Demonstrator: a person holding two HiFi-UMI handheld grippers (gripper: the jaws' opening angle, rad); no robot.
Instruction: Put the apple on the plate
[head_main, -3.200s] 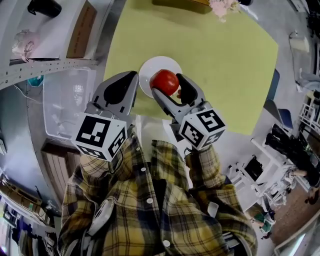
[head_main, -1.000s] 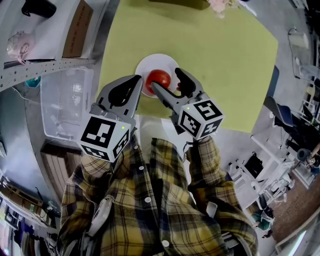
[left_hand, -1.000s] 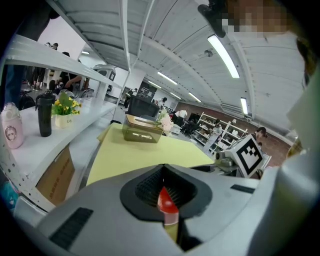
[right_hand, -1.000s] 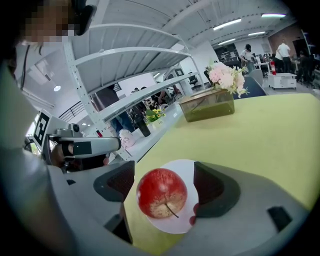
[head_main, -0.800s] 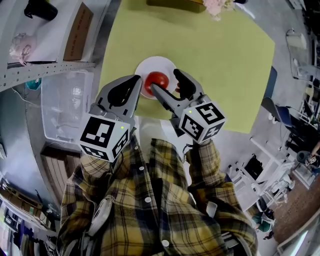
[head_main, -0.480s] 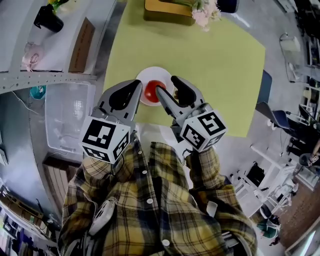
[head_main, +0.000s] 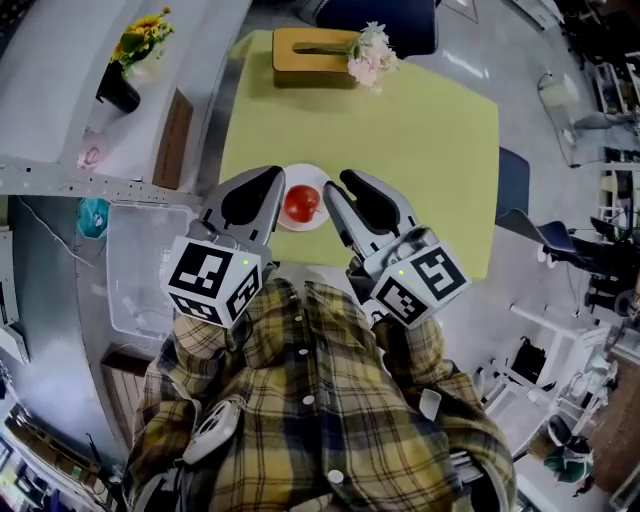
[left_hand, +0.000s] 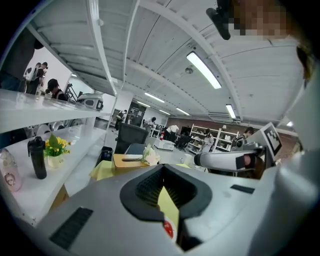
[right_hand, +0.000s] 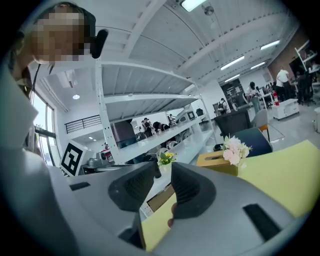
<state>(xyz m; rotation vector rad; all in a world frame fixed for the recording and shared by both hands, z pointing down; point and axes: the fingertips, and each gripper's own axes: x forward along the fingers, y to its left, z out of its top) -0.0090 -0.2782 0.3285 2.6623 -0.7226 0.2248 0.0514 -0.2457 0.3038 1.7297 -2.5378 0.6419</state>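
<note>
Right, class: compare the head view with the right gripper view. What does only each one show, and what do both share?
Only the head view shows the apple sitting on the white plate, plus the plaid shirt and clear bin. Only the right gripper view shows the ceiling lights and people at the far end. Both share the yellow table, the wooden box and pink flowers.

No word, number or brand can be read anywhere; the only print is black-and-white square marker patterns, spelling nothing, on the cube (head_main: 210, 280) behind the fingers of the left gripper (head_main: 272, 175) and on the twin cube (head_main: 418, 285) behind those of the right gripper (head_main: 337, 184).
</note>
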